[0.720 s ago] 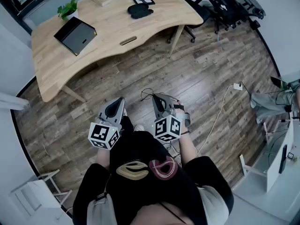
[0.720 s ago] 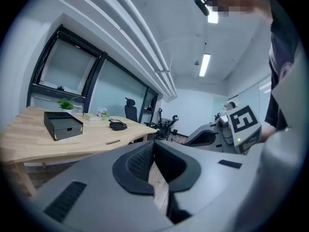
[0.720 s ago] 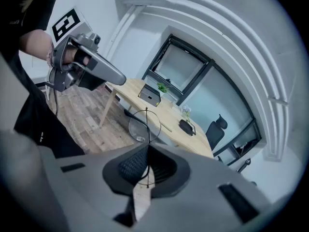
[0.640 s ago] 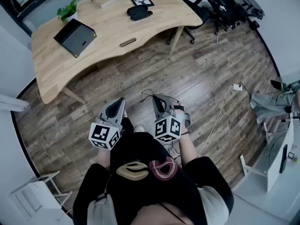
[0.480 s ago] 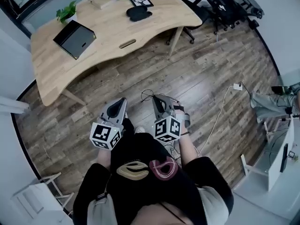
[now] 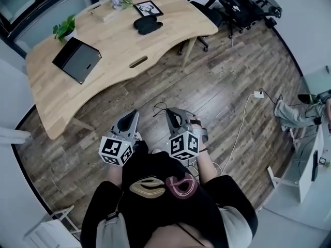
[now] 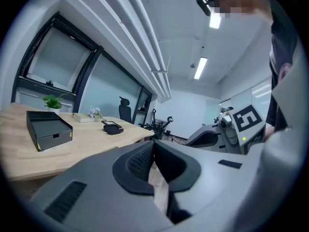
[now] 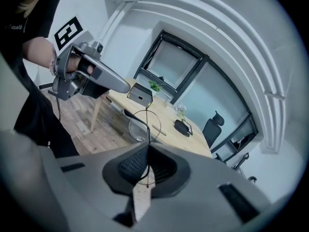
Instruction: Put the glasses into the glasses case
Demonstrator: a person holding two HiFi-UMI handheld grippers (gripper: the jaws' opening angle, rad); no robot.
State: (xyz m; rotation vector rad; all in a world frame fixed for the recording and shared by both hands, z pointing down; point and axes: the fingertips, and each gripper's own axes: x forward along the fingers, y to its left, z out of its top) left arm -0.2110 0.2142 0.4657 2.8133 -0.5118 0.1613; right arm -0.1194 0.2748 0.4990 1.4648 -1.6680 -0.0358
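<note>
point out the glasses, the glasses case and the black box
glasses (image 8: 145,127): right gripper view, on the round lens
glasses case (image 6: 147,25): head view, middle of its dark top
black box (image 6: 77,60): head view, on its top face

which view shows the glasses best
The right gripper view. The glasses sit right in front of its camera, their thin wire frame pinched in the right gripper's shut jaws. The head view shows only a faint wire loop at that gripper's tip. The left gripper view shows nothing of them.
</note>
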